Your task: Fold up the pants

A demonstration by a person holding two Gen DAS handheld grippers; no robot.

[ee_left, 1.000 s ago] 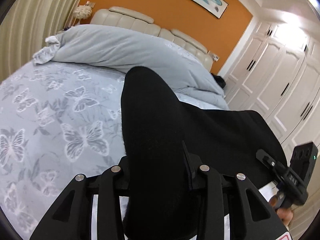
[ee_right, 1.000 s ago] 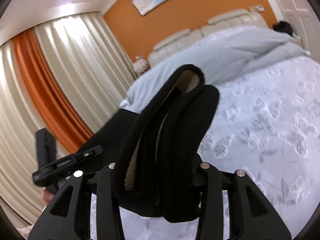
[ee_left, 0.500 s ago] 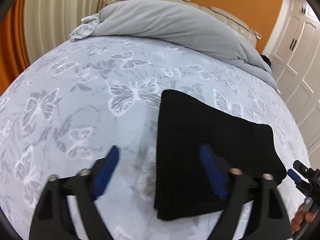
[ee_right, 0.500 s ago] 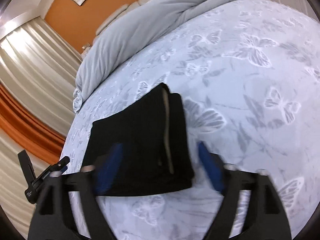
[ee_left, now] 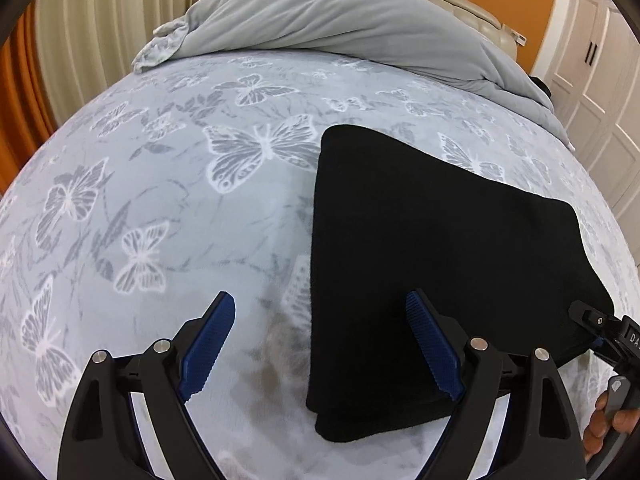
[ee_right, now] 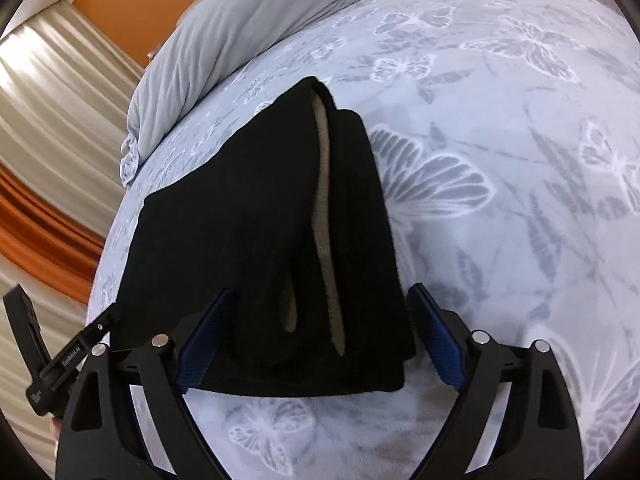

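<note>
Pants [ee_left: 432,248], black, folded into a compact bundle, are laid flat on the butterfly-print bedspread [ee_left: 160,200]. A beige inner lining [ee_right: 326,240] is exposed along the stacked edges in the right wrist view. Left gripper [ee_left: 320,344]: blue-padded fingers are spread wide over the bundle's left edge, nothing clamped. Right gripper [ee_right: 318,336]: fingers are spread wide on either side of the bundle's right end, pads not pressing. A grey duvet [ee_left: 340,12] is heaped at the headboard end.
</note>
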